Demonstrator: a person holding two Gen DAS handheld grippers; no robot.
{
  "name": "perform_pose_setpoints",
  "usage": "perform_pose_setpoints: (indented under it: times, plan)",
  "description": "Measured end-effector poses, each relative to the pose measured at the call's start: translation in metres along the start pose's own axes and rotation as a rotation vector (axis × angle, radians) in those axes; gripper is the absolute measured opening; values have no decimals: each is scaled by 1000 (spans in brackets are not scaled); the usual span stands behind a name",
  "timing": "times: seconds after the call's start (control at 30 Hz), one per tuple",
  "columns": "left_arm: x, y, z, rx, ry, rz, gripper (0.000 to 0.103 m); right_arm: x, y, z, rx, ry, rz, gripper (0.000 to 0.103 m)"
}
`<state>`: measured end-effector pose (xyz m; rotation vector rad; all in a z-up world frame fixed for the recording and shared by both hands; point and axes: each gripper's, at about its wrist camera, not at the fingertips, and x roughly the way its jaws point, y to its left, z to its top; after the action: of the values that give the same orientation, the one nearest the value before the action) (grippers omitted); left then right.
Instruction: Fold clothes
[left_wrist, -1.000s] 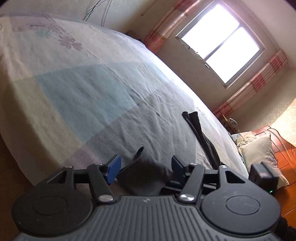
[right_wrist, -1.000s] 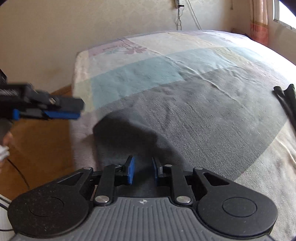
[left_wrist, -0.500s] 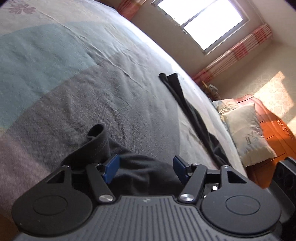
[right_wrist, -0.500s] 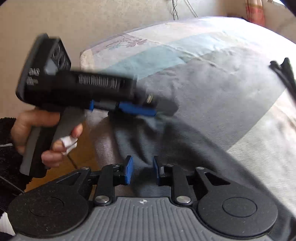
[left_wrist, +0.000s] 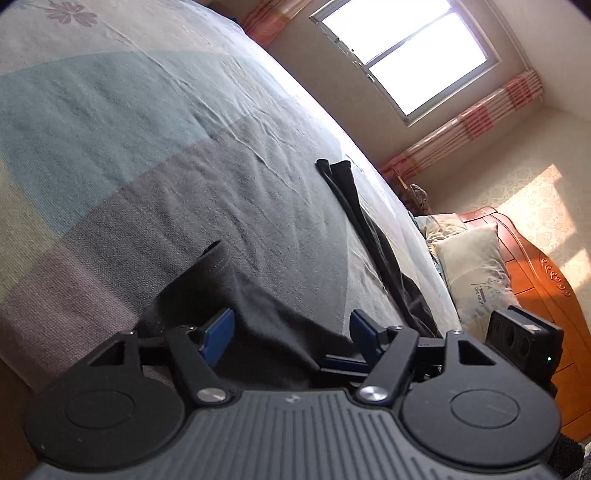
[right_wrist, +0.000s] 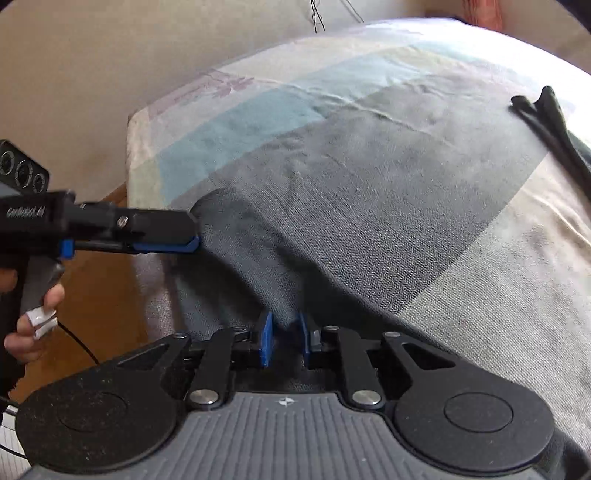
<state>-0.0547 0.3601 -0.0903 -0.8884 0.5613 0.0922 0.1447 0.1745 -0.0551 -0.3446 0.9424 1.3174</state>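
A: Dark garment (left_wrist: 266, 321) — how is it seen to lie?

B: It is spread limp on the bed (left_wrist: 155, 155), at the edge nearest the wooden floor, its cloth charcoal and finely knit, with a stitched hem (left_wrist: 216, 258) curled upward. A long dark part (left_wrist: 354, 206) is stretched farther across the bed toward the pillow (left_wrist: 476, 273).

A: And the claws?

B: The left gripper (left_wrist: 291, 334) is held spread wide, with cloth lying between its blue pads (left_wrist: 218, 338) but not pinched. The right gripper (right_wrist: 284, 341) is pressed together on a ridge of the dark garment at the bed's edge.
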Motion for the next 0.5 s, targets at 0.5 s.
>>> perform_pose_setpoints:
  times: [0.5]
  plan:
    - [-68, 17, -13, -90, -146, 102, 70, 73, 17, 52, -243, -2, 59, 26]
